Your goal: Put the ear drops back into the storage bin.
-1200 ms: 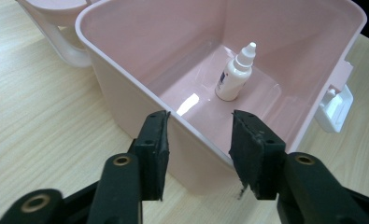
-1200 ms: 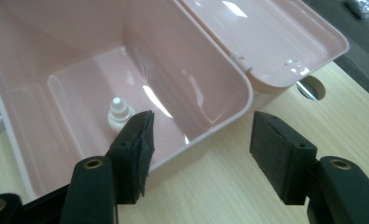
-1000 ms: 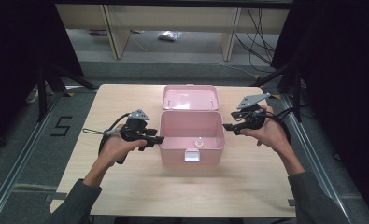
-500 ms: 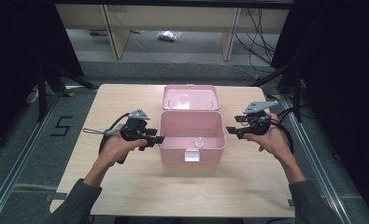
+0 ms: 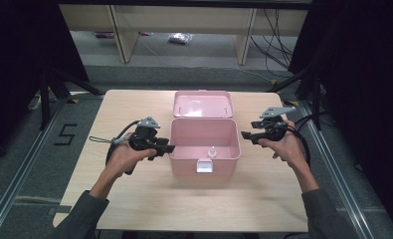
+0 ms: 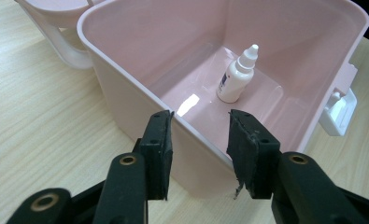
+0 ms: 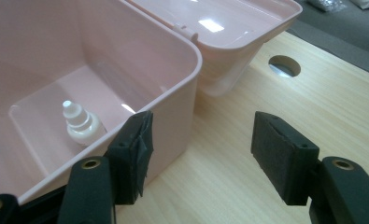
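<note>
A small white dropper bottle [image 6: 237, 77] stood upright on the floor of an open pink box [image 5: 205, 130], toward its near wall and a little to the right of centre, with the box at the middle of the pale wooden tabletop [image 5: 134, 199]. The box's lid [image 5: 203, 103] lay thrown back at twelve o'clock, and a white latch [image 5: 204, 166] hung from the front wall at six o'clock.

At nine o'clock the left tool [image 5: 170, 148] straddled the box's left rim: in the left gripper view one pad [image 6: 158, 149] sat outside the wall and the other inside, roughly half open, with daylight on both sides of the rim. Its jaws had just been closing with the wall between them, yet no grip was made. At three o'clock the right tool [image 5: 245, 135] hung just off the right wall, jaws wide and empty, one pad [image 7: 134, 151] near the corner and the other over bare wood.

Judged from this, the bottle was already packed and the box open; seizing the box and shutting the lid appeared to remain.
</note>
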`<state>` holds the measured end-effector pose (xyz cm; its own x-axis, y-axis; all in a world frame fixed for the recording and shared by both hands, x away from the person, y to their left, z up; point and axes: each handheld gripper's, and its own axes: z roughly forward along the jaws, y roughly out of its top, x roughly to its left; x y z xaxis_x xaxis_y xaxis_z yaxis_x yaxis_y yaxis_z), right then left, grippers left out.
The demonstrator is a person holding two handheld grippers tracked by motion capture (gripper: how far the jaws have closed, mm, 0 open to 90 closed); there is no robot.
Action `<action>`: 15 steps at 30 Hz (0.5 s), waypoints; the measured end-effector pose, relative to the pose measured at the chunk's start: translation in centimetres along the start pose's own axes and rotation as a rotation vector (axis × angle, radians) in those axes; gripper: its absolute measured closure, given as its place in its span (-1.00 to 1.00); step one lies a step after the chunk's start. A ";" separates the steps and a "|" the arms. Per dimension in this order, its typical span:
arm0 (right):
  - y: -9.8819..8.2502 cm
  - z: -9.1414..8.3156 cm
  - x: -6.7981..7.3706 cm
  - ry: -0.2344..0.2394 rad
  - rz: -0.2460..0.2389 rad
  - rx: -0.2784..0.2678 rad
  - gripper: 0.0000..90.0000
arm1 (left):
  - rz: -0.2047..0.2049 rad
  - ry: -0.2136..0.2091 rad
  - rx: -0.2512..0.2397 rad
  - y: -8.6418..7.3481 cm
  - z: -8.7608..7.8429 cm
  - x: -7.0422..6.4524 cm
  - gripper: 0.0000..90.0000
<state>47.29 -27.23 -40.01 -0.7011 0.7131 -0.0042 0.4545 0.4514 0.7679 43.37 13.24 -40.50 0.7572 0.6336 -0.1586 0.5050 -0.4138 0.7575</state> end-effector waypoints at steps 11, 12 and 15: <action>0.1 1.2 -1.4 -0.028 0.055 -0.032 -0.10 | 0.007 -0.001 0.005 0.1 -0.1 0.1 0.36; 0.2 1.4 -1.4 -0.030 0.078 -0.029 -0.10 | -0.001 0.001 -0.003 0.0 0.0 0.0 0.36; 0.6 1.5 -1.7 -0.042 0.088 -0.034 -0.09 | 0.000 0.000 -0.001 0.1 0.0 0.0 0.36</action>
<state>49.62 -27.37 -40.53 -0.6353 0.7714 0.0374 0.4937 0.3683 0.7878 43.43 13.25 -40.46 0.7574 0.6335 -0.1585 0.5045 -0.4135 0.7580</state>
